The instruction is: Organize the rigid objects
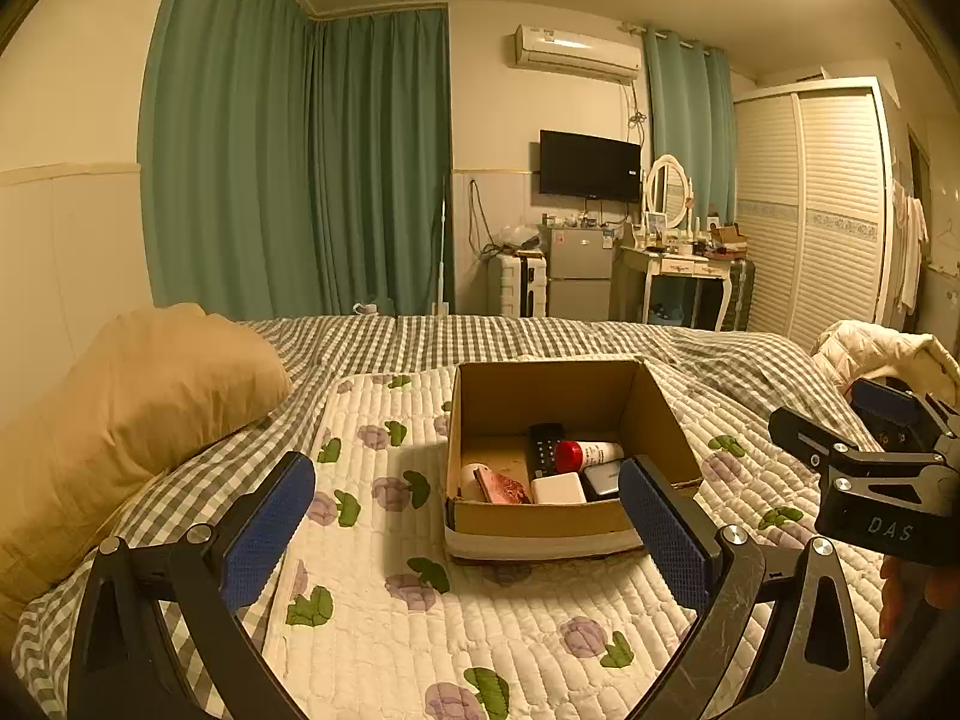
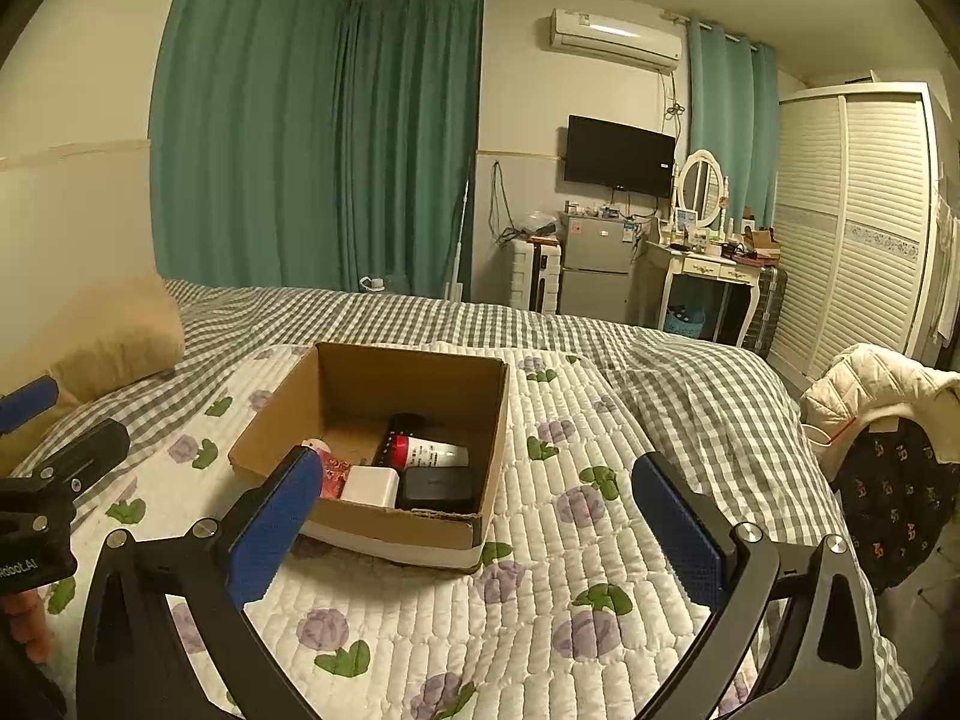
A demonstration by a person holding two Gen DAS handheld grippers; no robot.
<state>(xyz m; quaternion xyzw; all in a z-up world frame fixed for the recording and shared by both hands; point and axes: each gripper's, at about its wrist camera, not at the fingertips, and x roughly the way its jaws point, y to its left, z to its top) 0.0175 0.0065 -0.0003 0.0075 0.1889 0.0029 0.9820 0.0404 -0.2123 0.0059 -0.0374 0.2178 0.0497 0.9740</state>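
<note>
Box (image 1: 543, 519) w/ items betw. L gripper (image 1: 468, 531) fingers, untouched.

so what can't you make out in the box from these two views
- Remote: both views, its near end sits under the tube.
- Pink item: right wrist view, left finger of the right gripper covers part.
- Tube label: too small to read.
- Box floor at the front: near wall hides it.

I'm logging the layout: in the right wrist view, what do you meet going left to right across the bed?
Pillow → cardboard box → white jacket.
</note>
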